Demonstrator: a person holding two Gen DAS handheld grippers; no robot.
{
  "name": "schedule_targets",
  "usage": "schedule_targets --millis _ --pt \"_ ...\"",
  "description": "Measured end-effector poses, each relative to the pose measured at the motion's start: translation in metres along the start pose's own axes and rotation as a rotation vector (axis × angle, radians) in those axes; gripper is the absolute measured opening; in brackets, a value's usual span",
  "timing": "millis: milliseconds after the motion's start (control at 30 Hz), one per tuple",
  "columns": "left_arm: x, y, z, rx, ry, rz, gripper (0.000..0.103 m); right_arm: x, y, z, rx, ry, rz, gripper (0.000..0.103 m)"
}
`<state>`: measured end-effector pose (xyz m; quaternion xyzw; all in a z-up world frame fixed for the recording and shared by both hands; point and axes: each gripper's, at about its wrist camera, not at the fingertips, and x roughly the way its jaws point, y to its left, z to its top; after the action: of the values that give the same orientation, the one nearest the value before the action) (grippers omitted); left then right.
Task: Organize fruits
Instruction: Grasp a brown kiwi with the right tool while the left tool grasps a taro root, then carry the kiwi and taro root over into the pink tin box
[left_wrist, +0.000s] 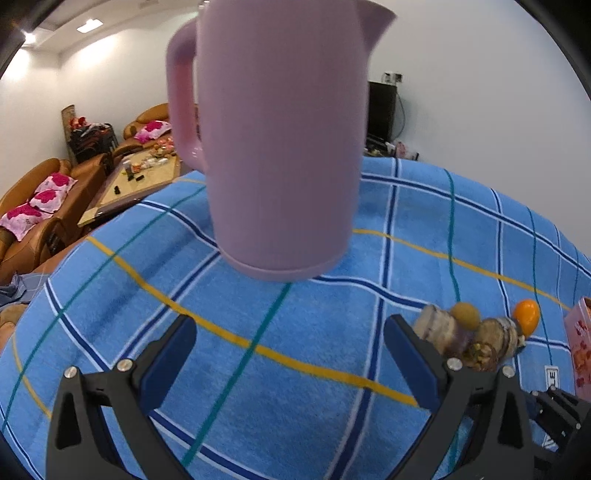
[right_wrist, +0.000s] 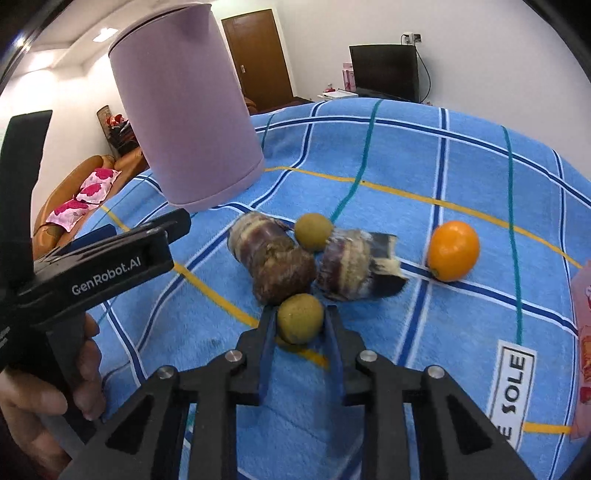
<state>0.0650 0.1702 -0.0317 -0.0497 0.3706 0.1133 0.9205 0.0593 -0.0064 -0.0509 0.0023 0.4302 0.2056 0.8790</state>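
My right gripper (right_wrist: 300, 320) is shut on a small brown-green round fruit (right_wrist: 300, 317), low over the blue checked cloth (right_wrist: 461, 166). Just beyond it lie two purple-brown taro-like pieces (right_wrist: 273, 258) (right_wrist: 351, 266), a second small round fruit (right_wrist: 314, 232) between them, and an orange (right_wrist: 453, 250) to the right. My left gripper (left_wrist: 290, 338) is open and empty, facing a tall pink jug (left_wrist: 280, 140). In the left wrist view the same pile (left_wrist: 461, 332) and orange (left_wrist: 526, 316) lie to its right. The left gripper body (right_wrist: 110, 254) shows in the right wrist view.
The pink jug (right_wrist: 184, 110) stands upright on the cloth at the back left. A pink box (left_wrist: 580, 350) lies at the cloth's right edge. Brown sofas (left_wrist: 44, 206) and a low table (left_wrist: 136, 181) stand beyond the left edge. A monitor (right_wrist: 384, 72) stands behind.
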Motion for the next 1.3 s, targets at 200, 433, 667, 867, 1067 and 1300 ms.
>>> schedule_targets --millis 200,433,667,867,1067,1300 --pt "-0.015 -0.018 -0.007 0.076 -0.007 -0.066 0.102 -0.026 -0.015 -0.009 -0.006 -0.074 -0.032 0.027" --pt "-0.022 -0.054 -0.014 0.173 0.054 -0.225 0.087 -0.053 -0.049 -0.019 0.052 -0.15 -0.029 0.027" --pt "-0.001 -0.084 -0.013 0.18 0.18 -0.328 0.065 -0.062 -0.07 -0.021 0.111 -0.165 -0.023 0.027" --pt "0.005 -0.093 -0.019 0.193 0.202 -0.34 0.056 -0.065 -0.071 -0.022 0.11 -0.17 -0.019 0.027" --pt "0.005 -0.095 -0.02 0.205 0.161 -0.362 0.042 -0.064 -0.07 -0.022 0.108 -0.175 -0.024 0.028" --pt "-0.005 -0.076 -0.021 0.131 0.144 -0.446 0.042 -0.073 -0.069 -0.022 0.092 -0.224 -0.046 0.027"
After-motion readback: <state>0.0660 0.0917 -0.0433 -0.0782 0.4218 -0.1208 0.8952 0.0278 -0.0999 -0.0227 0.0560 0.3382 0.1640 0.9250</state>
